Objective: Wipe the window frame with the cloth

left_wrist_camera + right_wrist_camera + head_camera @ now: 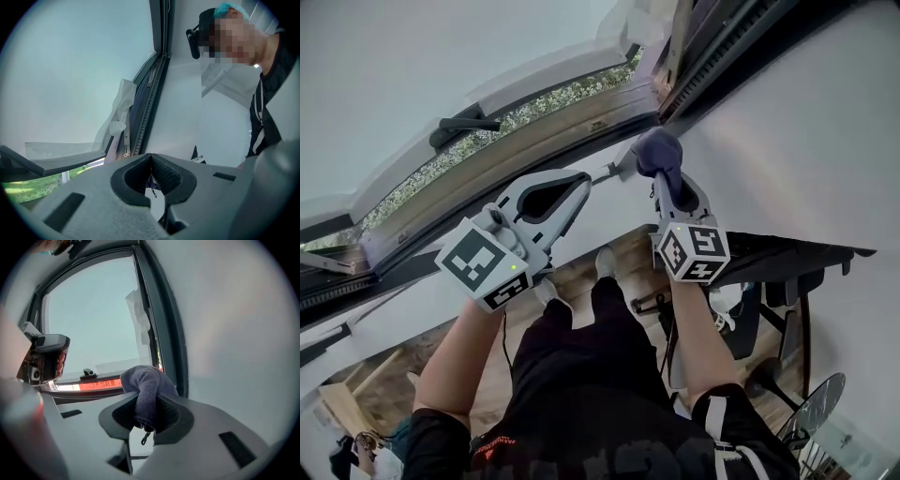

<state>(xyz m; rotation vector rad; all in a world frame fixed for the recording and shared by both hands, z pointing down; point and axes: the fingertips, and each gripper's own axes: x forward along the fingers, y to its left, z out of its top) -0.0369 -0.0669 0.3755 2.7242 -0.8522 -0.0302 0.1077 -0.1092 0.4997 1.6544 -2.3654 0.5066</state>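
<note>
My right tool (147, 405) is clenched on the dark blue cloth (146, 379), which bunches up out of the jaws. In the head view the cloth sits right by the corner of the window frame (534, 141), next to the white wall (797, 131). Can't tell if it's touching. My left tool (150, 159) is squeezed closed on nothing, near the right one.

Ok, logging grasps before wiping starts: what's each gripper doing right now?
Left gripper: closed, nothing between its jaws.
Right gripper: closed on the cloth.
</note>
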